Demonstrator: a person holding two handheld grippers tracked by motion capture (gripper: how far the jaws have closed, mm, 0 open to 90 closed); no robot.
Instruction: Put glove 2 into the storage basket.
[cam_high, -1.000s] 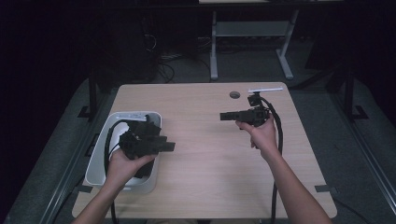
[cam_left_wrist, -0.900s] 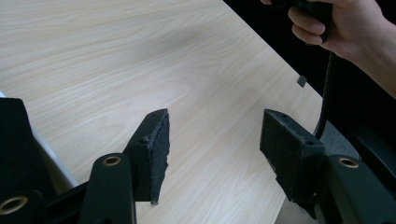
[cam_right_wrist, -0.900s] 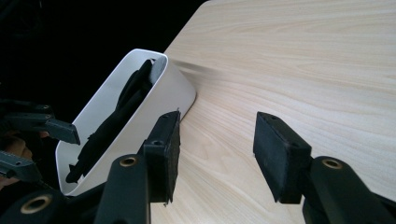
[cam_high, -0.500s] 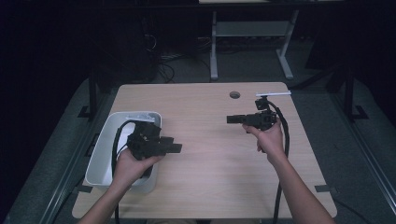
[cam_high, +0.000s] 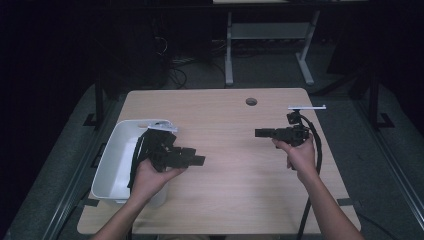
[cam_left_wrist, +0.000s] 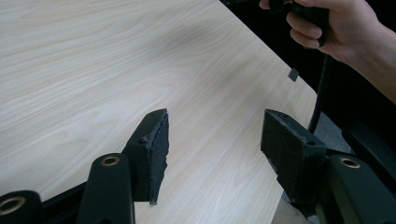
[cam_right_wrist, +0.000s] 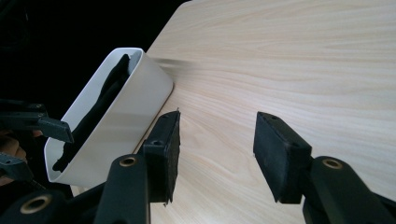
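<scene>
Both hands have shifted: our left tool (cam_high: 199, 160) leaves the white bin (cam_high: 112, 157), right tool (cam_high: 260, 133) faces it; both released, empty.

Black tool (cam_high: 199, 160) with brass rivets, foam pads, trailing cable.

Dark room, grey floor (cam_high: 200, 80), metal stand (cam_high: 270, 35)

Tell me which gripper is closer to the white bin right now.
The left gripper, held beside the white bin at the table's left. The right gripper is far across the bare wood, pointing toward the bin. Both have open, empty jaws.
</scene>
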